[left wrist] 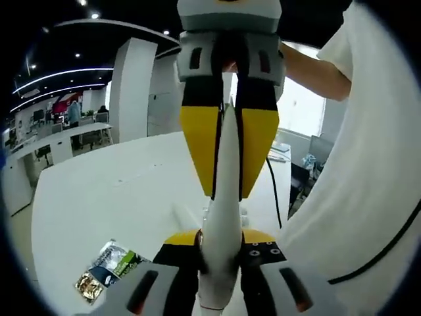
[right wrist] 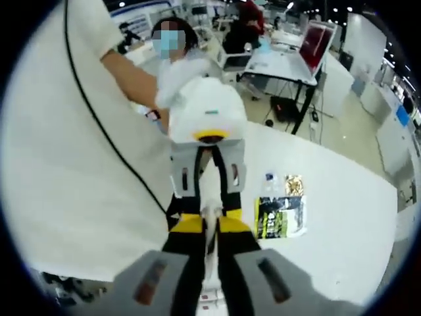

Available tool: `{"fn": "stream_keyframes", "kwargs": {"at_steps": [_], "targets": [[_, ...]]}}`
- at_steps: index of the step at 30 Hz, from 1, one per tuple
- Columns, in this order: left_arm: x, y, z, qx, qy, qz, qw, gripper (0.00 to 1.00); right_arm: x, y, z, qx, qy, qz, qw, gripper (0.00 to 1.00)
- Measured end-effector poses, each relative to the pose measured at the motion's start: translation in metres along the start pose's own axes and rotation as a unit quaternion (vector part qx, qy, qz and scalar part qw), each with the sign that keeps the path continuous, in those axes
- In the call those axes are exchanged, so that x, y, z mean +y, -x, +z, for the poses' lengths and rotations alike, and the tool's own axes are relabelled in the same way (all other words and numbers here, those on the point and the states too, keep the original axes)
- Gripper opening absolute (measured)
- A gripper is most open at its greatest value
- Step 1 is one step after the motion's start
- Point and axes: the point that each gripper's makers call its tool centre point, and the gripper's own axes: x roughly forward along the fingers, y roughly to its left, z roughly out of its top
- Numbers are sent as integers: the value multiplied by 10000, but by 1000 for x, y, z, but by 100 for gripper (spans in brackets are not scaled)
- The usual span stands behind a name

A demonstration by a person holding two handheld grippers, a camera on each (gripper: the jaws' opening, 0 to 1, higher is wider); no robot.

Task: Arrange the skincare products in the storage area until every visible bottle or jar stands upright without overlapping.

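White tabletop [left wrist: 99, 197], office behind. At frame centre, both the left gripper [left wrist: 220, 263] and the right gripper [right wrist: 210, 263] clamp 1 slim white plastic tube [left wrist: 222, 197]. Printed sachets [right wrist: 281, 216] lie centre-right.

Open-plan office or lab floor.
A broad white bench [left wrist: 99, 197] fills the lower left of the left gripper view; beyond it stand white pillars [left wrist: 131, 89], recessed ceiling lights and distant desks with chairs. The right gripper view's upper right shows a desk [right wrist: 279, 66] bearing a red-screened monitor [right wrist: 318, 41].
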Motion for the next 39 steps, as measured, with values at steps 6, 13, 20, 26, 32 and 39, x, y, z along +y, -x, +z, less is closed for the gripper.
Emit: {"fn": "stream_keyframes", "kwargs": {"at_steps": [6, 13, 20, 26, 32, 39], "targets": [[7, 4, -2, -1, 517, 114, 9986, 25, -7, 2, -1, 134, -79, -22, 9999, 1], [33, 20, -10, -252, 836, 944, 9917, 38, -26, 6, -20, 430, -110, -283, 9986, 1], [61, 47, -35, -63, 1525, 1777, 9722, 44, -66, 19, -53, 863, -455, -644, 9931, 2], [58, 54, -46, 177, 1460, 2008, 9685, 46, -104, 36, -77, 1035, -740, -890, 9879, 2], [39, 48, -46, 327, 1676, 1665, 9711, 46, -131, 44, -96, 1291, -845, -993, 9830, 2], [29, 46, -32, 479, 1538, 1528, 9751, 46, -157, 52, -117, 1475, -1057, -1014, 9781, 2]]}}
